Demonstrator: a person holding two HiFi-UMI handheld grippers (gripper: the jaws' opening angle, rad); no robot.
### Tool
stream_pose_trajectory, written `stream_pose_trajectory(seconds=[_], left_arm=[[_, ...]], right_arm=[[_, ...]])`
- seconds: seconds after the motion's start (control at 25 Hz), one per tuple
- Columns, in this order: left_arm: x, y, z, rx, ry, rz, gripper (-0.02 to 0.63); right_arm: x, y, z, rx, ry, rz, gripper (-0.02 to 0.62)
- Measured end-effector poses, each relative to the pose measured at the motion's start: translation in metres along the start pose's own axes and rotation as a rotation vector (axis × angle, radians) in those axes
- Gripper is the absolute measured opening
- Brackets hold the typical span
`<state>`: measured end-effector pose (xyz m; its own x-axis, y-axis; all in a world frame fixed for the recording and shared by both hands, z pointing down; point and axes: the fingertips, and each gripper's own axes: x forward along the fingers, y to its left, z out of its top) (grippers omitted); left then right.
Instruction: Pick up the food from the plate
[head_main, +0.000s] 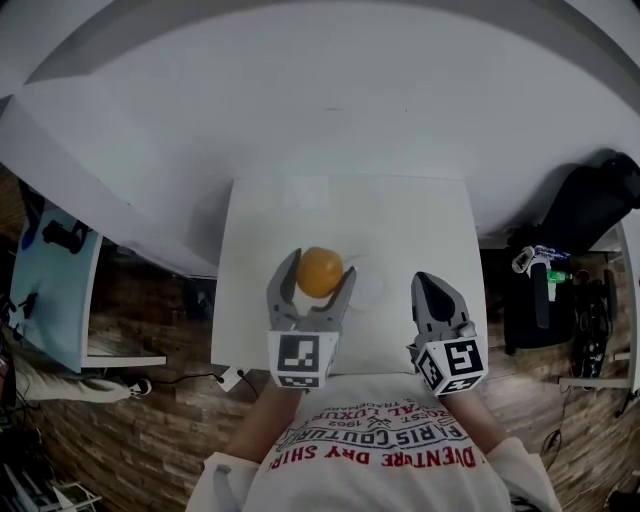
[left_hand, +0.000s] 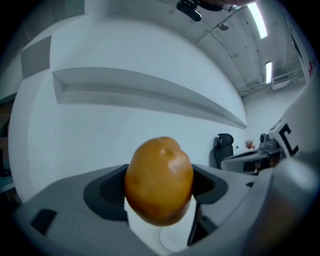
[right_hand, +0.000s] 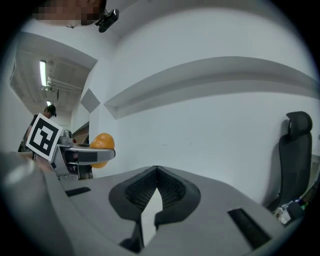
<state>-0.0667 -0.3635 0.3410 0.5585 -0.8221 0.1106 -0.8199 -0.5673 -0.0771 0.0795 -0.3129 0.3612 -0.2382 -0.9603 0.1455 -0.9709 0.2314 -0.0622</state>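
Left gripper (head_main: 320, 270) clamps the one round, smooth-skinned, orange-brown food piece (left_hand: 159, 181) between both pads. I judge it lifted just off the single pale round plate (head_main: 370, 291) on the white table (head_main: 420, 215). Right gripper (head_main: 428, 284) is pinched together on nothing, parked beside the plate, likely to stay clear. Count: one food piece, one plate, two grippers.

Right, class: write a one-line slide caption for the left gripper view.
Left gripper holds a golden-brown potato above the white plate.
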Motion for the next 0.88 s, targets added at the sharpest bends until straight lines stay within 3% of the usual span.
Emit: stream_pose_trajectory(seconds=[0.4, 0.88], left_arm=[[-0.01, 0.016, -0.001, -0.104, -0.035, 0.041, 0.365], [-0.002, 0.003, 0.003, -0.064, -0.041, 0.023, 0.365]], right_arm=[[0.002, 0.016, 0.012, -0.039, -0.038, 0.0, 0.009], [-0.001, 0.01, 0.008, -0.033, -0.019, -0.015, 0.009]])
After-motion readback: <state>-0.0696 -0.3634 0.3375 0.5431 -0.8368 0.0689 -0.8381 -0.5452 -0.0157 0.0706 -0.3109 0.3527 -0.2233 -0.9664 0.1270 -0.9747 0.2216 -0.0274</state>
